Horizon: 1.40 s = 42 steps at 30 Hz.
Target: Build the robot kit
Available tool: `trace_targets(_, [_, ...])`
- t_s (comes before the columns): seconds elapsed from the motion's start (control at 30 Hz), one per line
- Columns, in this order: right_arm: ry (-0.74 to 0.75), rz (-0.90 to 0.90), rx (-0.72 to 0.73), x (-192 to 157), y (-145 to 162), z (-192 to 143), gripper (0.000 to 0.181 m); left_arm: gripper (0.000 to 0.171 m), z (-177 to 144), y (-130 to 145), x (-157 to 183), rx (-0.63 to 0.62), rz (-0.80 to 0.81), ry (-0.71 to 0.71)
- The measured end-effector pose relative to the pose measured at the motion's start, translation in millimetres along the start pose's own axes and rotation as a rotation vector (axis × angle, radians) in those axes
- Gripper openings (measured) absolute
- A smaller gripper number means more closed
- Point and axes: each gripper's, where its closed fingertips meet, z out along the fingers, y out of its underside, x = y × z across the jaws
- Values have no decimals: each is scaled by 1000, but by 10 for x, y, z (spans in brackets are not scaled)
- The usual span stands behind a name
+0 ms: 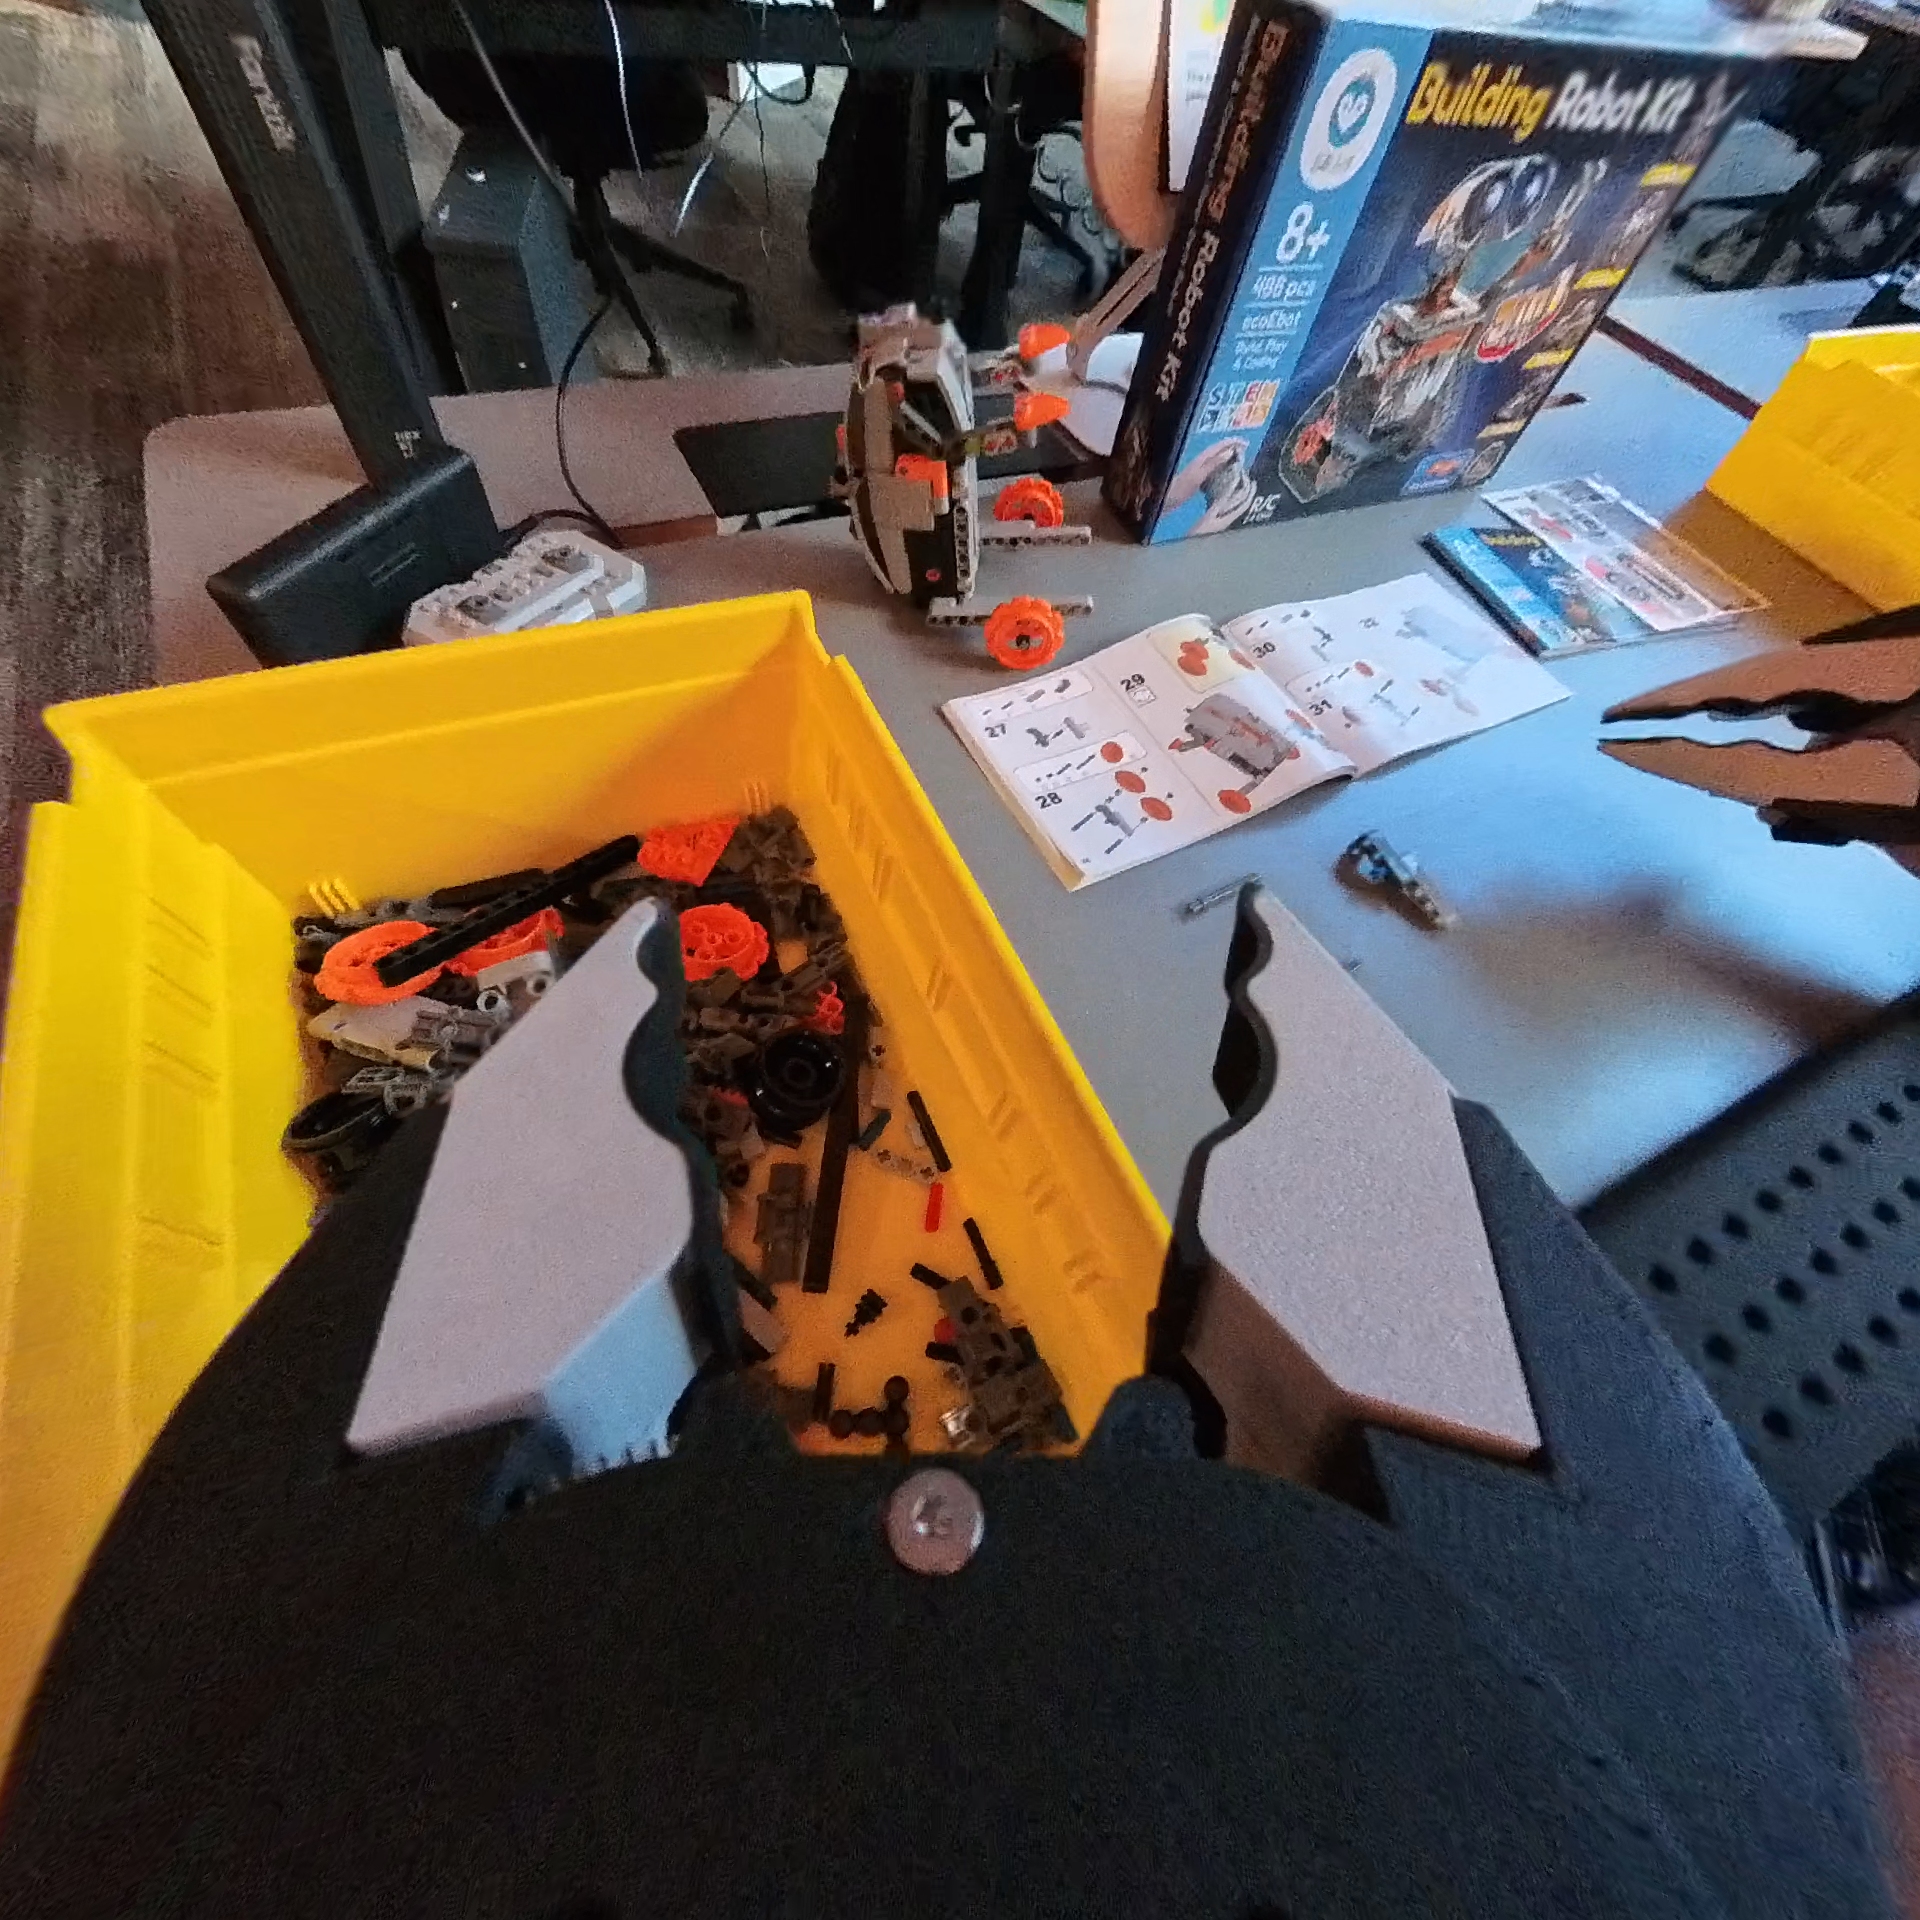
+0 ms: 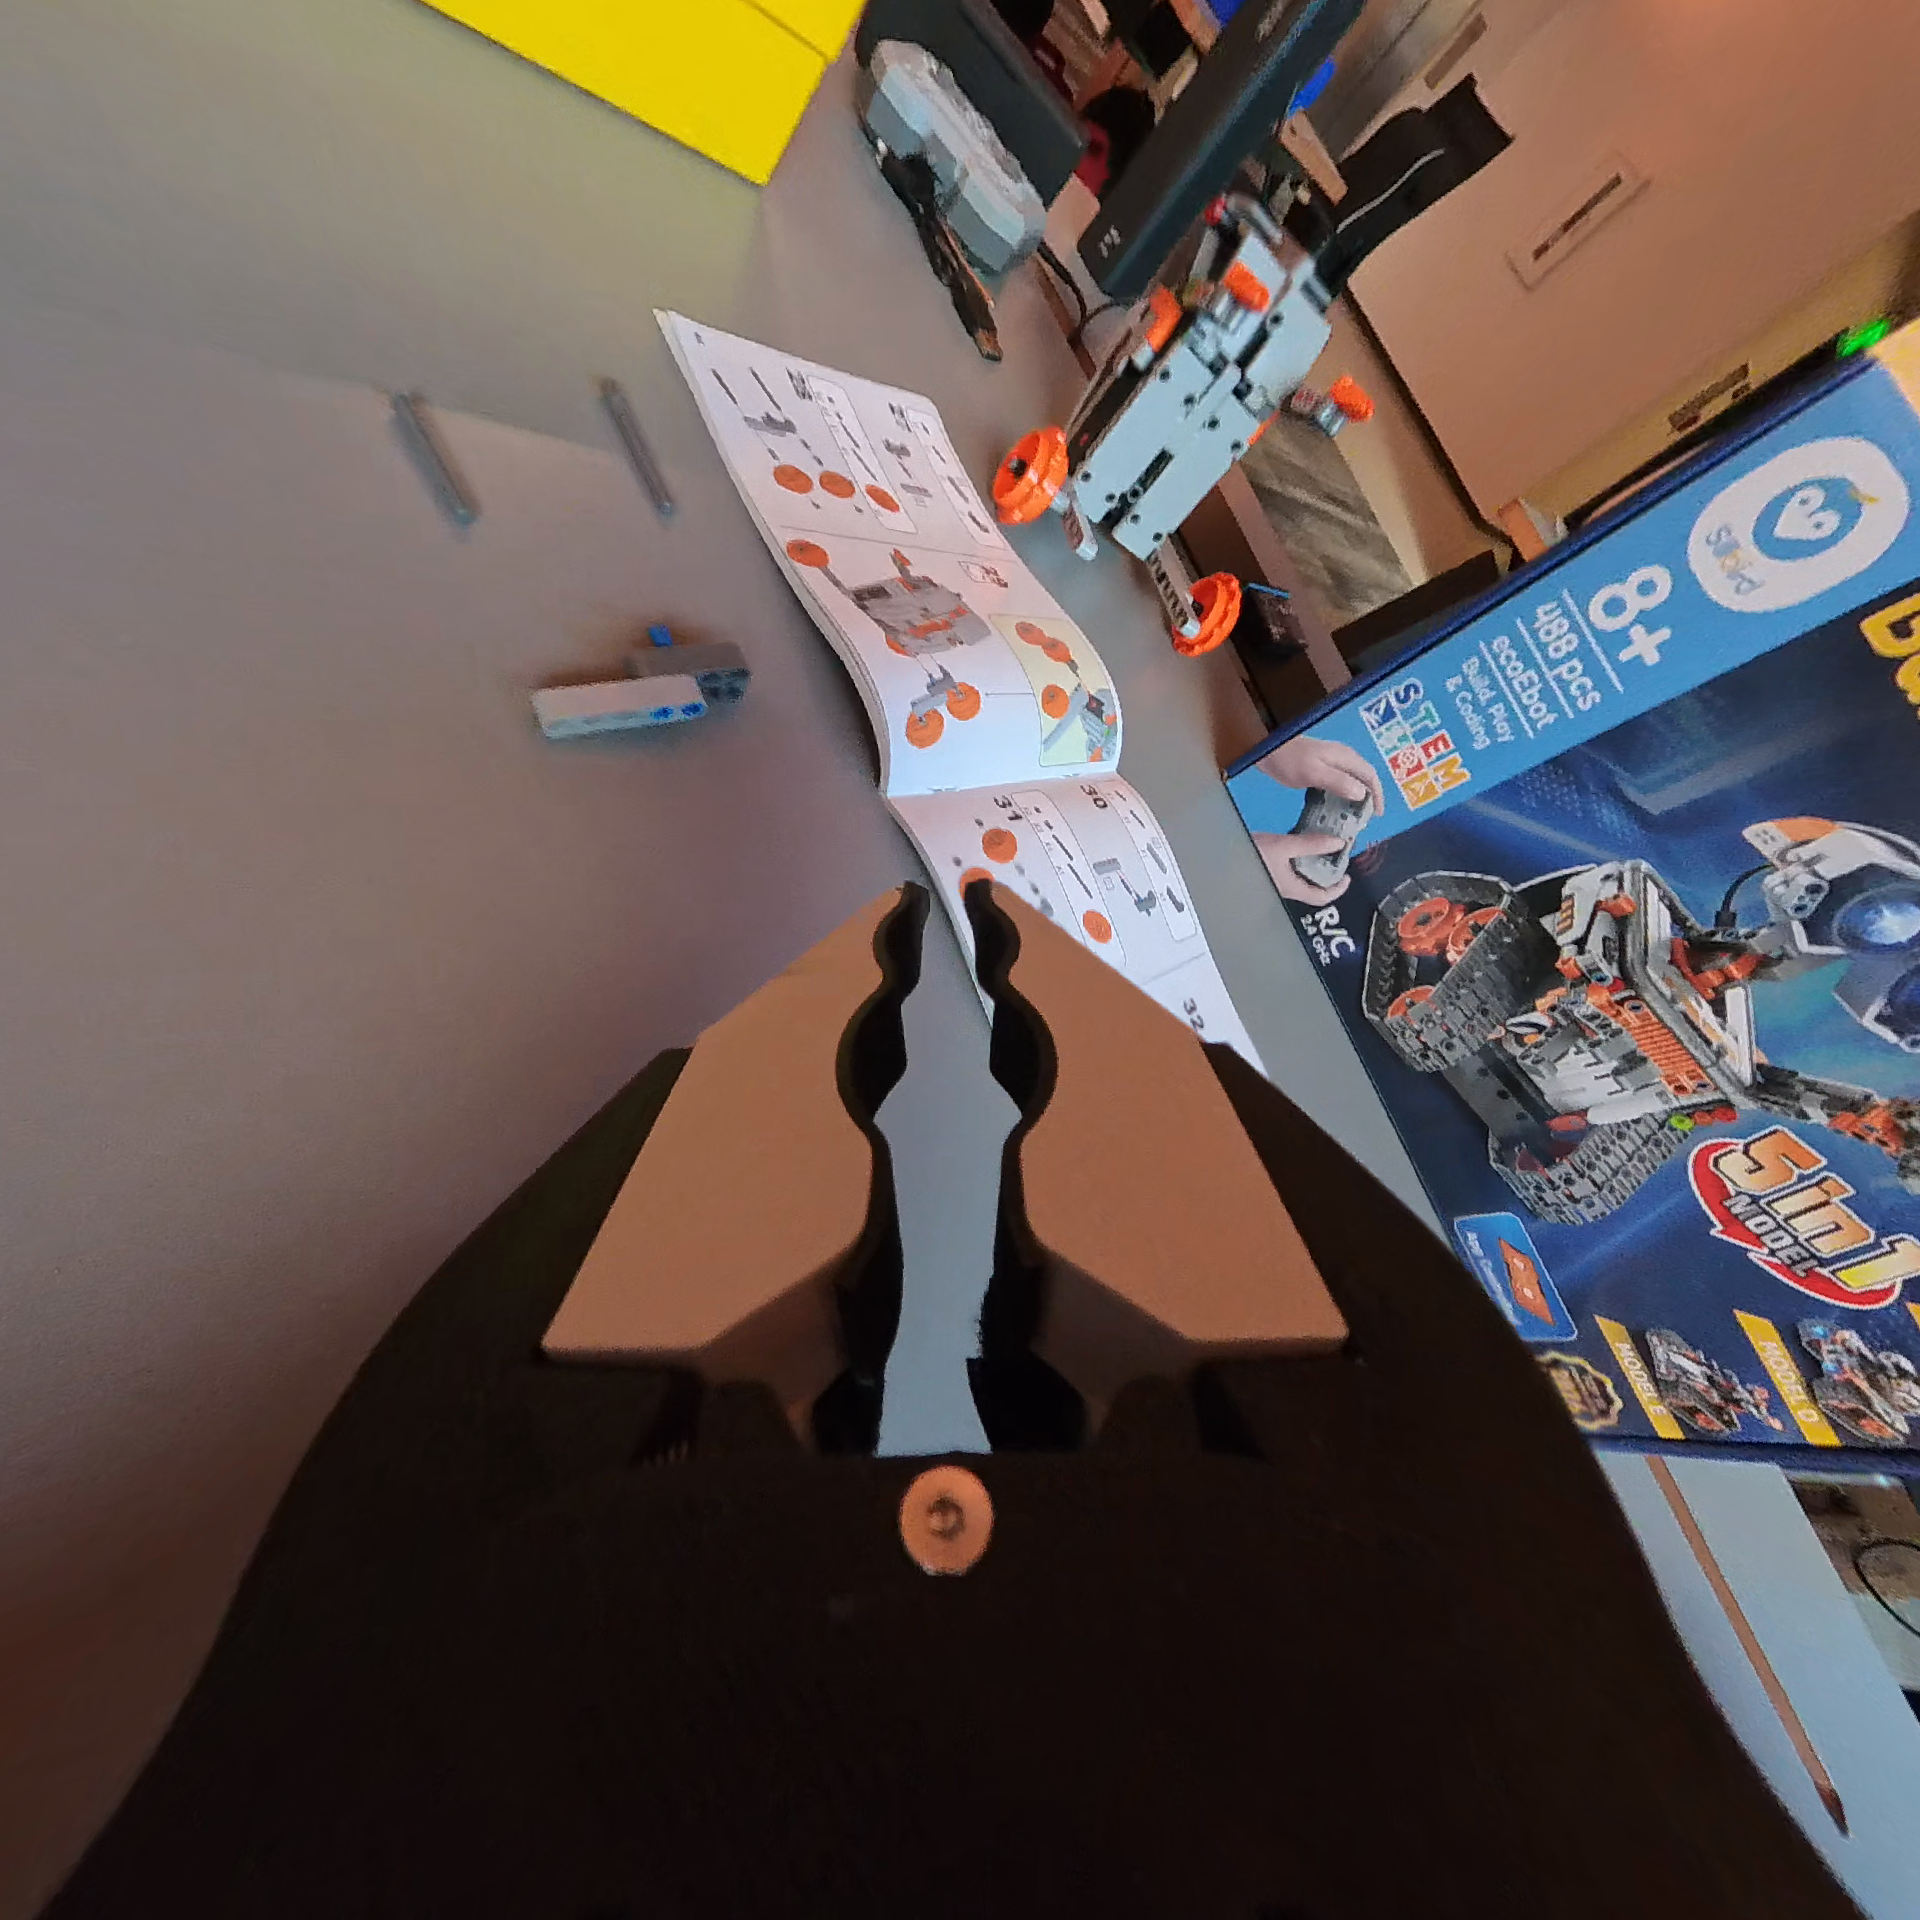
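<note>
Your left gripper hangs spread and empty, yellow bin wall between its fingers, loose parts at eleven o'clock; your right gripper, nearly closed on nothing, points at the booklet at twelve.

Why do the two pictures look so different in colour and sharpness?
Left wrist view: cool daylight, the yellow bin fairly sharp, the kit box soft, edges bent by the wide lens. Right wrist view: warm orange cast, the right gripper dark with tan-looking fingers, the small grey piece on the table smeared, as by motion.
</note>
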Motion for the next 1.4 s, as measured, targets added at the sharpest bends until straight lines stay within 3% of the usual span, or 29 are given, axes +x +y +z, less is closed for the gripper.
trace_targets(0.17, [21,42,82,40,-159,-79,8,104,-80,-139,124,103,-52,12])
trace_targets(0.37, [20,91,120,68,-196,-64,8,102,-120,-151,138,141,-44,13])
trace_targets(0.5, [41,132,140,140,-189,-65,8,104,-142,-252,200,190,-72,113])
trace_targets(0.63, [77,199,161,243,-103,-121,8,108,-147,-361,247,241,-42,222])
trace_targets(0.77, [134,270,174,386,-4,-179,11,92,-146,-336,238,260,5,336])
trace_targets(0.93, [185,330,219,508,23,-258,16,91,-69,-252,169,277,184,391])
trace_targets(1.1, [241,374,203,620,150,-307,19,86,90,-14,162,160,287,498])
trace_targets(1.2, [285,378,188,673,201,-361,18,77,161,166,224,65,406,560])
trace_targets(1.3, [306,401,156,680,289,-374,17,79,227,351,289,-26,527,601])
trace_targets(1.4, [334,433,128,711,372,-375,16,77,219,415,324,-40,625,626])
